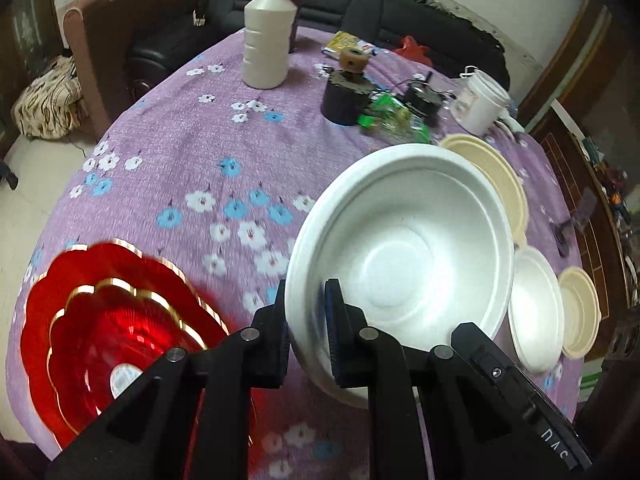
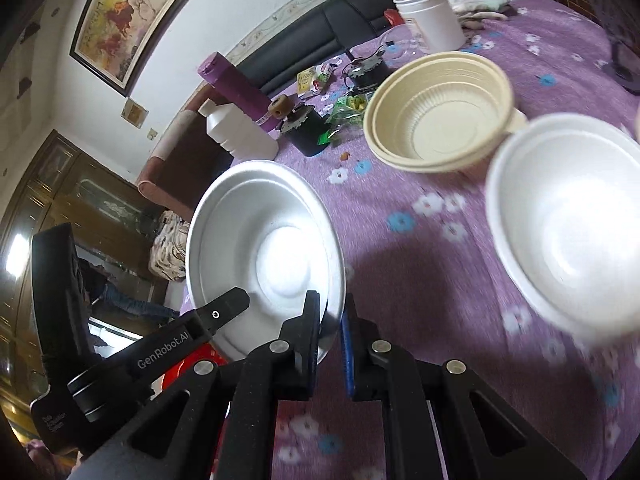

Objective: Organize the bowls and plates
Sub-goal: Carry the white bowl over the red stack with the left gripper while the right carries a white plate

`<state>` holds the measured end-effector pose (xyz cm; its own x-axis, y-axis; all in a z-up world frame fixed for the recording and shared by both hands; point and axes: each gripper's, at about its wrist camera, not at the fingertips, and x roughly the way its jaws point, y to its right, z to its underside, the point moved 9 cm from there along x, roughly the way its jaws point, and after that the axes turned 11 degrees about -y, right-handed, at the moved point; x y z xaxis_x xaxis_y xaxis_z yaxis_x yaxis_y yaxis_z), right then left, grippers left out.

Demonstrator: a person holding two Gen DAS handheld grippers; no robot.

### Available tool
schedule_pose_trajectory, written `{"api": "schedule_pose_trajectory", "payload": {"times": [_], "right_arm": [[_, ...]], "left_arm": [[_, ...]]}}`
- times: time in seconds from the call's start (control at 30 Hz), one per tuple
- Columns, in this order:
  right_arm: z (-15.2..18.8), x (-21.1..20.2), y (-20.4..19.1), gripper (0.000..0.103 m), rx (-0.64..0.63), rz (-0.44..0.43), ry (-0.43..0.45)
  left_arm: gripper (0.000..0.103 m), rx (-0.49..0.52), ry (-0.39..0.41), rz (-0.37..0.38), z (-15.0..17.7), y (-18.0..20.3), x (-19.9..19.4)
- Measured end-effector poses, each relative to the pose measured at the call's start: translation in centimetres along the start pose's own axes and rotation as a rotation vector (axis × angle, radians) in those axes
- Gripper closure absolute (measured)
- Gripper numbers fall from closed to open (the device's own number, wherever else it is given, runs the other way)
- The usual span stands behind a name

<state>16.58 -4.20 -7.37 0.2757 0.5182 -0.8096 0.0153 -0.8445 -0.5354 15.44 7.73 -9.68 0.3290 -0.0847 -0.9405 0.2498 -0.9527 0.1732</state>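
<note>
Purple floral cloth (image 1: pixel 180 152) below: L gripper (image 1: pixel 306 336) & R gripper (image 2: pixel 330 344) both pinching white bowl (image 1: pixel 404 248) rim.

The red scalloped plates (image 1: pixel 100 320) are smeared by motion blur, and their near side is hidden behind the left gripper (image 1: pixel 306 328). In the right wrist view, the white bowl (image 2: pixel 568 236) is blurred and cut off by the right edge. Small clutter (image 1: pixel 390 114) beyond cannot be identified.
</note>
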Motion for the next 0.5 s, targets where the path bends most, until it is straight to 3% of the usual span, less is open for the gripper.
{"api": "schedule_pose_trajectory", "payload": {"times": [0.5], "right_arm": [[5.7, -3.8, -0.2, 0.094, -0.051, 0.005, 0.04]], "left_arm": [[0.09, 0.033, 0.073, 0.03, 5.9, -0.1, -3.0]]}}
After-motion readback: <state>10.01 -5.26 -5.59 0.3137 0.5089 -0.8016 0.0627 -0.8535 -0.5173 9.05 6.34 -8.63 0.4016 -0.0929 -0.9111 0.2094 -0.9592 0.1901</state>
